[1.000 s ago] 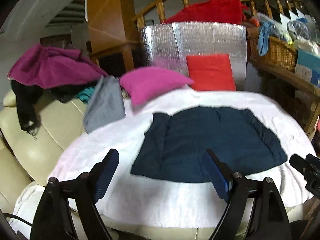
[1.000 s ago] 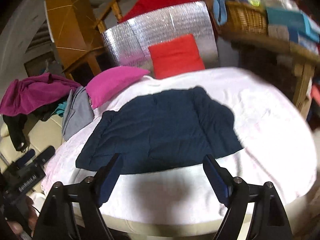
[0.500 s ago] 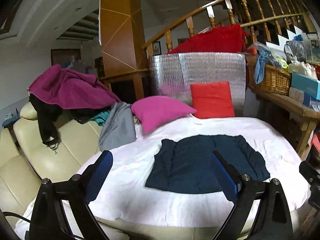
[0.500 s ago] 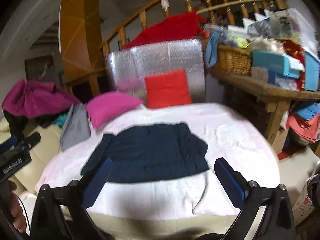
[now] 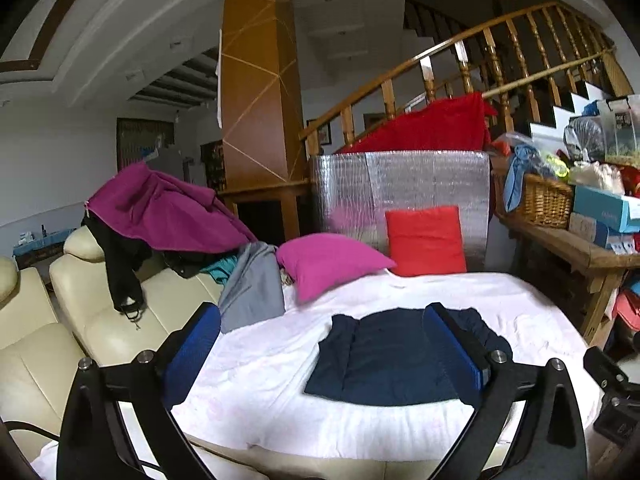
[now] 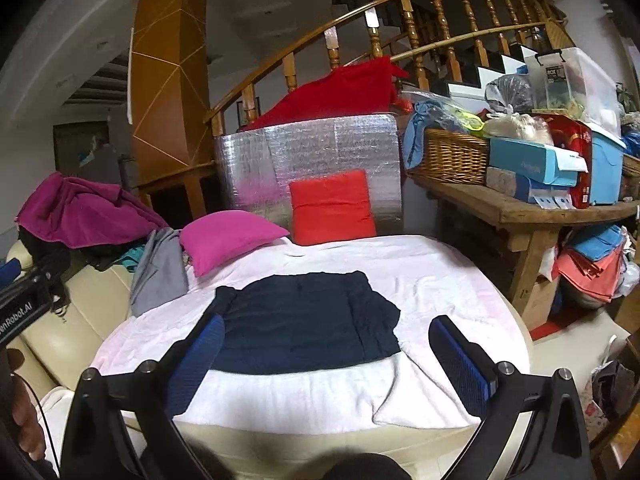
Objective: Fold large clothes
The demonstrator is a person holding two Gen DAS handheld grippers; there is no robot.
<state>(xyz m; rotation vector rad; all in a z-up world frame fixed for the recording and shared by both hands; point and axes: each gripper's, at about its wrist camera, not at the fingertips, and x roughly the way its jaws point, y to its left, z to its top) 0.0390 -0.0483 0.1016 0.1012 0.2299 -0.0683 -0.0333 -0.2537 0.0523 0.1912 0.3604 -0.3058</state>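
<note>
A dark navy garment lies folded flat in a rough rectangle on the white cover of a round bed. My left gripper hangs above the near edge, back from the garment; its jaws are opening and nothing is between them. My right gripper is open wide over the near edge, likewise holding nothing. Neither gripper touches the cloth. In the right wrist view the left gripper's body shows at the left edge.
A magenta pillow, a red cushion and a grey garment lie at the bed's far side. Purple and black clothes drape a cream sofa on the left. A wooden bench with a basket and boxes stands right.
Both grippers have drawn back and risen from the navy garment, which now looks smaller and lies still. Their jaws stand wider than one second ago.
</note>
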